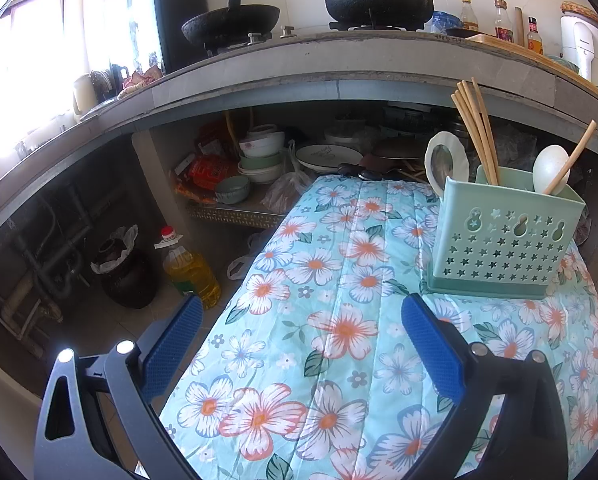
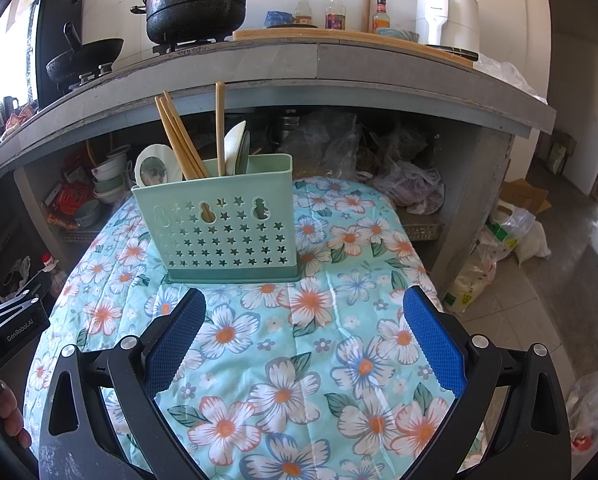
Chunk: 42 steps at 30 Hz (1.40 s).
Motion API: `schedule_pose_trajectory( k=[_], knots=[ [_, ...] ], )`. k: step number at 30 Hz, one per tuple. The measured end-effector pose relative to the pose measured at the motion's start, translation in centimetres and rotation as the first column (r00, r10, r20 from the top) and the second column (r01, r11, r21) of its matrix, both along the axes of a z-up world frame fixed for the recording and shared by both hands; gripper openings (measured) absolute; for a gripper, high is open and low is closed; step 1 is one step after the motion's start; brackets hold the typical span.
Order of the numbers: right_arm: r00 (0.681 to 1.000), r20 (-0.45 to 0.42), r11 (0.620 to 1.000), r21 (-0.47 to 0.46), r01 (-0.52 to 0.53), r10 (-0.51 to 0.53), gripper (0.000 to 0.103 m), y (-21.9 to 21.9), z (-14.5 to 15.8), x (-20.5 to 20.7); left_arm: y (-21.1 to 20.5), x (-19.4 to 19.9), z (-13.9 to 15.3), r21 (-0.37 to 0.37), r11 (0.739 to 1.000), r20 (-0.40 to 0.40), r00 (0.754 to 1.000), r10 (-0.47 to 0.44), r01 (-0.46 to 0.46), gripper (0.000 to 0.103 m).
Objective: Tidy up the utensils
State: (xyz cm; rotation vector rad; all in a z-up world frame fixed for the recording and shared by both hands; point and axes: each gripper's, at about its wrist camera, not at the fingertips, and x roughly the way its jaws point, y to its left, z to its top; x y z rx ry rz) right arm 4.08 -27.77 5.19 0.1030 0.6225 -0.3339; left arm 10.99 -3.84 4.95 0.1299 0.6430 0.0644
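Note:
A mint-green perforated utensil holder [image 1: 507,236] [image 2: 223,228] stands upright on the floral tablecloth [image 1: 331,320] [image 2: 299,340]. It holds several wooden chopsticks [image 1: 477,132] [image 2: 179,140] and white spoons [image 1: 445,162] [image 2: 153,170]. My left gripper [image 1: 303,316] is open with nothing between its blue pads, low over the cloth, left of and nearer than the holder. Empty too, my right gripper [image 2: 305,308] is open just in front of the holder. The left gripper's body [image 2: 7,332] shows at the left edge of the right wrist view, with a finger of the hand holding it.
A concrete counter [image 1: 339,64] [image 2: 299,68] behind the table carries a wok [image 1: 231,22], a black pot [image 2: 197,0], bottles and a white appliance [image 2: 447,12]. Bowls and plates [image 1: 259,156] sit on the shelf under it. An oil bottle [image 1: 189,268] and bags [image 2: 495,248] stand on the floor.

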Motion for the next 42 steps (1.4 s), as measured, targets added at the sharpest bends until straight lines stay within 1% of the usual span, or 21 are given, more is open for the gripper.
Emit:
schedule_pose_trajectory(
  k=[42],
  knots=[
    [1.000,0.003,1.000,0.006,0.000,0.000,0.095,-0.18,-0.09,-0.07,-0.15,-0.09,-0.12,-0.003,1.000,-0.007,1.000,-0.002,0.002,0.098]
  ],
)
